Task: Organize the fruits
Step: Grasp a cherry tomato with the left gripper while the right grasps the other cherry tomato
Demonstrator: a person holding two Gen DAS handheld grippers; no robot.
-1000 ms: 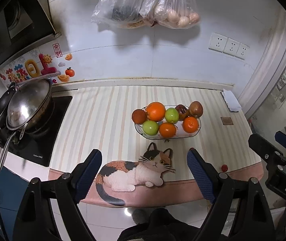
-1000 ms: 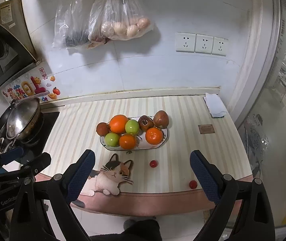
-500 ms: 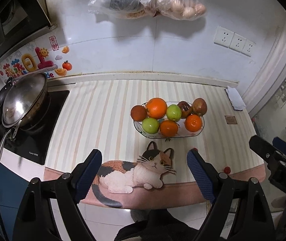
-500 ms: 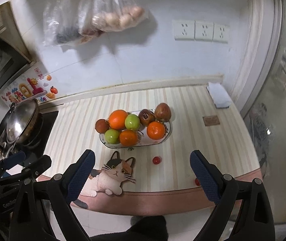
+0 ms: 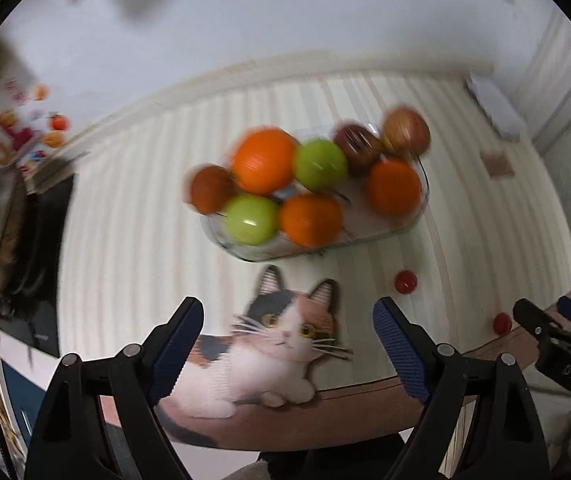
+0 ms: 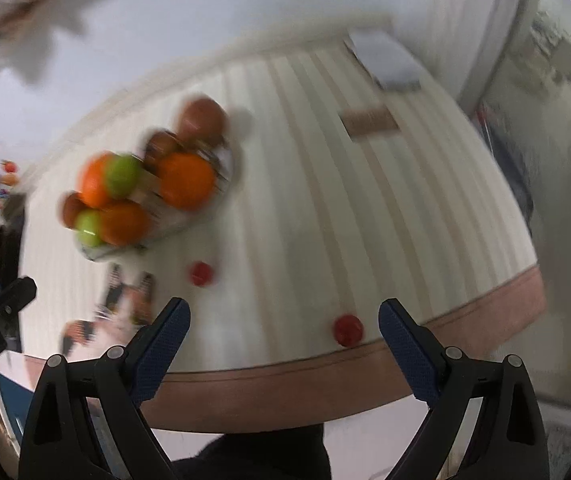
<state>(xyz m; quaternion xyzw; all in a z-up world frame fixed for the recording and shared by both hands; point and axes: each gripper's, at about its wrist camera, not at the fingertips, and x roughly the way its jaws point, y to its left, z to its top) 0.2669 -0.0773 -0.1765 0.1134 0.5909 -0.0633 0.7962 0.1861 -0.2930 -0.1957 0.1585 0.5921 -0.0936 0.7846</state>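
two small red fruits lie loose on the striped counter (image 6: 325, 168), outside the glass dish (image 5: 413, 220) that holds the oranges, green apples and darker fruit. one red fruit (image 6: 201, 273) sits just in front of the dish, beside the cat picture (image 5: 285, 344) on the counter mat; the other red fruit (image 6: 348, 329) lies near the counter's front edge, well apart from the dish.

the left gripper (image 5: 287, 344) hangs over the cat picture with its jaws wide apart and nothing between them. the right gripper (image 6: 283, 340) has its jaws spread wide too, having just closed a little, and they are empty; the near red fruit shows between the fingertips but is not touched.

these red fruits look like cherry tomatoes, though blur keeps that unsure: light, round, smooth, likely to roll or squirt out of a pinch and easy to bruise. take one across its middle, pads on opposite sides, closing gently and only as far as it stops slipping. the piled fruit in the dish could shift if knocked.
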